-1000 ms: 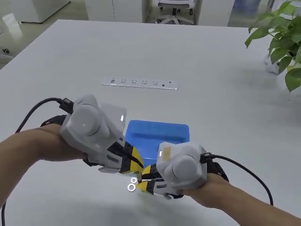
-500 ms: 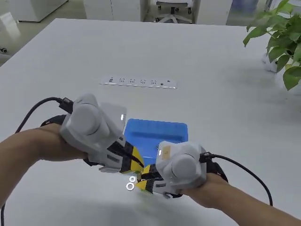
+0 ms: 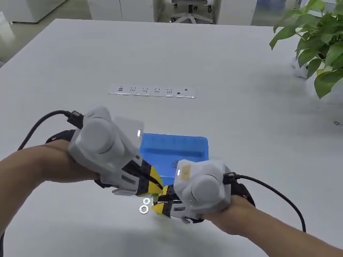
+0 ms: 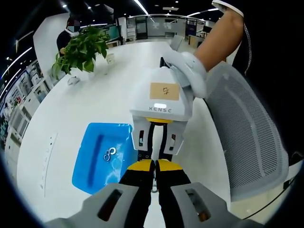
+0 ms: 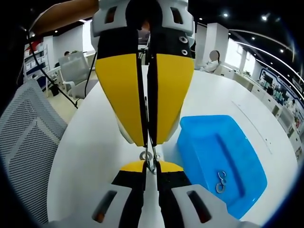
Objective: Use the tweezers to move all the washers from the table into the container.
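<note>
Head view: two washers (image 3: pixel 144 206) at lower centre on the white table (image 3: pixel 241 107), which lies bare toward the upper edge, just below the blue container (image 3: pixel 174 152), left gripper (image 3: pixel 154 184) and right gripper (image 3: pixel 161 208) meeting tip to tip above them; left gripper view: jaws together, container at left centre holding more washers; right gripper view: jaws pinched on the tweezers (image 5: pixel 150 162).

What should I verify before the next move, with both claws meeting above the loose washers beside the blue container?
1. Grip of the left claw on the tweezers: ok.
2. Grip of the right claw on the tweezers' tip: ok.
3. Catch of the washer at the tip: cannot tell.
4. Nothing left on the table: not ok, loose washers lie there.
5. Place for the drop: the blue container is near and open, with room beside the washers inside: ok.
</note>
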A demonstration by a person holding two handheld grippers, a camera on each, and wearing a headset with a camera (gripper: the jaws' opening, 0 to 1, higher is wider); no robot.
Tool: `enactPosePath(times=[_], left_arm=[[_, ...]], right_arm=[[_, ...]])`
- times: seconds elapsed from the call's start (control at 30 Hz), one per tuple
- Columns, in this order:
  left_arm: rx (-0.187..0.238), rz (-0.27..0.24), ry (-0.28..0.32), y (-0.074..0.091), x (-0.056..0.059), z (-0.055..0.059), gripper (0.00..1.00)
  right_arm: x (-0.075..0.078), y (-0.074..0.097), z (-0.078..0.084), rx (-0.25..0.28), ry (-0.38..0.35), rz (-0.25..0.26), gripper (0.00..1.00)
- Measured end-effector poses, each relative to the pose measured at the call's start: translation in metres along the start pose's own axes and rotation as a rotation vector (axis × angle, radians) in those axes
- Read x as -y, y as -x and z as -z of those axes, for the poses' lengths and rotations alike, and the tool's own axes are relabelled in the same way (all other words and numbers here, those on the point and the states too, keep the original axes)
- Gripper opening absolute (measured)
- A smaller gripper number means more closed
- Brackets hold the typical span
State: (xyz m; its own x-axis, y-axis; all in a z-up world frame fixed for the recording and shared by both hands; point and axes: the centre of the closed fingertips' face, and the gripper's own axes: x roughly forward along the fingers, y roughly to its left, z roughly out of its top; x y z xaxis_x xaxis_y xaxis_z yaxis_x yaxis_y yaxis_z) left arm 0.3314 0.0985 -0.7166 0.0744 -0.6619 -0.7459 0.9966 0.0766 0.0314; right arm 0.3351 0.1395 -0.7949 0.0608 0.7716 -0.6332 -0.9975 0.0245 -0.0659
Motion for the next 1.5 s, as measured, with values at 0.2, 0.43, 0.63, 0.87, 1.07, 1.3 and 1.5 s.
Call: enactPosePath(times=[0.2, 0.43, 0.63, 0.87, 1.07, 1.3, 1.5], left_arm=[[-0.005, -0.006, 0.003, 0.000, 0.000, 0.000, 0.05], [-0.022, 0.000, -0.005, 0.001, 0.000, 0.001, 0.05], [-0.011, 0.001, -0.008, 0.004, -0.001, -0.004, 0.05], [-0.005, -0.001, -0.013, 0.014, -0.002, -0.014, 0.05], [0.001, -0.001, -0.021, 0.023, 0.001, -0.023, 0.05], [0.009, -0.015, -0.032, 0.037, -0.002, -0.036, 0.05], [0.003, -0.027, -0.064, 0.043, -0.010, -0.046, 0.05]], right_arm=[[0.000, 0.000, 0.000, 0.002, 0.009, -0.003, 0.10], [0.000, 0.000, -0.001, -0.003, 0.017, -0.006, 0.10], [0.001, 0.005, -0.003, -0.001, 0.021, 0.000, 0.10], [0.003, 0.016, -0.014, 0.005, 0.034, 0.006, 0.10], [0.002, 0.024, -0.023, 0.015, 0.041, 0.009, 0.10], [0.010, 0.036, -0.038, 0.036, 0.038, 0.029, 0.10], [0.019, 0.042, -0.045, 0.045, 0.046, 0.052, 0.10]])
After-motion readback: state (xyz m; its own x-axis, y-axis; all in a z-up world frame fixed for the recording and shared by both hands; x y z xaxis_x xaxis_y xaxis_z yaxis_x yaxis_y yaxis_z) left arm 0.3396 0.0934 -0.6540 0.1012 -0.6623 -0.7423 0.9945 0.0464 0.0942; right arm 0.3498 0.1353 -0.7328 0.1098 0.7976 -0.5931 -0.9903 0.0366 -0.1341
